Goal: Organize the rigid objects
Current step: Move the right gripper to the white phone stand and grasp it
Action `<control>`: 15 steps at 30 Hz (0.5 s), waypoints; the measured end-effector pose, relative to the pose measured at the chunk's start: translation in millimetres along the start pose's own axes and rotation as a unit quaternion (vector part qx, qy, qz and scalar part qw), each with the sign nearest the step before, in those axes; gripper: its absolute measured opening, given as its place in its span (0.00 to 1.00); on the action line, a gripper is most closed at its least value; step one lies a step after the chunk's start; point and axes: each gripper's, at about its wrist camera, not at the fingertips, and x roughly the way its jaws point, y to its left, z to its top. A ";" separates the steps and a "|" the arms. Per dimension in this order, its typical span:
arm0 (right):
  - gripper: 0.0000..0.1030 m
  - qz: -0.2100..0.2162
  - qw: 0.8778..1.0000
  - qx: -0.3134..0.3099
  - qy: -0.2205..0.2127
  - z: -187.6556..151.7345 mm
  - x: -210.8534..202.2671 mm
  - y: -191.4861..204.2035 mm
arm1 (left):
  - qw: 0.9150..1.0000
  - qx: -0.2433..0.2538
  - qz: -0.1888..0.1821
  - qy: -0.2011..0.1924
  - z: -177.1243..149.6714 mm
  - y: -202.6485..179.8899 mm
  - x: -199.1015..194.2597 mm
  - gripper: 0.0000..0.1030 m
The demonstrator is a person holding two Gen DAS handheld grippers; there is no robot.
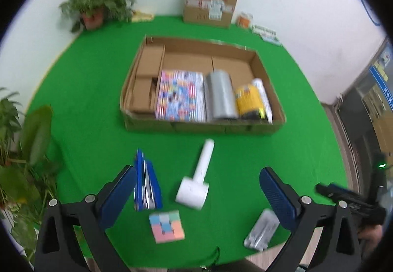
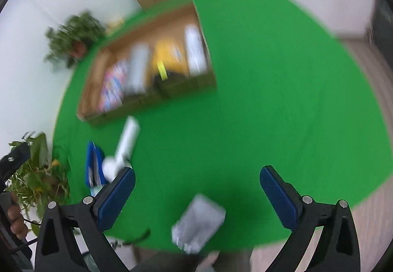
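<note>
An open cardboard tray [image 1: 147,124] on the green mat holds a colourful book [image 1: 180,96], a grey roll [image 1: 219,95], a yellow object [image 1: 248,98] and a white tube [image 1: 264,97]. In front of it lie a white lint roller [image 1: 196,178], a blue stapler [image 1: 146,183], a pastel puzzle cube [image 1: 166,225] and a silver packet [image 1: 261,229]. My left gripper [image 1: 197,195] is open and empty above these. My right gripper [image 2: 197,194] is open and empty, just above the silver packet [image 2: 199,222]; that view is blurred. The tray [image 2: 147,105] and the roller [image 2: 122,149] show there too.
A closed cardboard box [image 1: 210,3] stands at the back wall with small packs [image 1: 265,32] to its right. Potted plants stand at the back left [image 1: 95,5] and the near left [image 1: 22,149]. The mat's front edge [image 1: 270,256] meets a wooden floor.
</note>
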 end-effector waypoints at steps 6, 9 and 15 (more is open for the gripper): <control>0.96 -0.028 0.988 0.086 0.121 -81.1 82.4 -6.9 | 0.998 0.019 -0.016 0.059 -50.4 27.6 5.1 0.97; 0.93 -0.047 0.988 0.080 0.127 -111.6 106.9 6.5 | 0.996 0.010 -0.019 0.089 -77.4 46.9 8.6 0.97; 0.83 -0.109 0.985 0.033 0.130 -132.2 146.0 36.1 | 0.993 0.013 -0.019 0.117 -111.1 72.2 9.4 0.97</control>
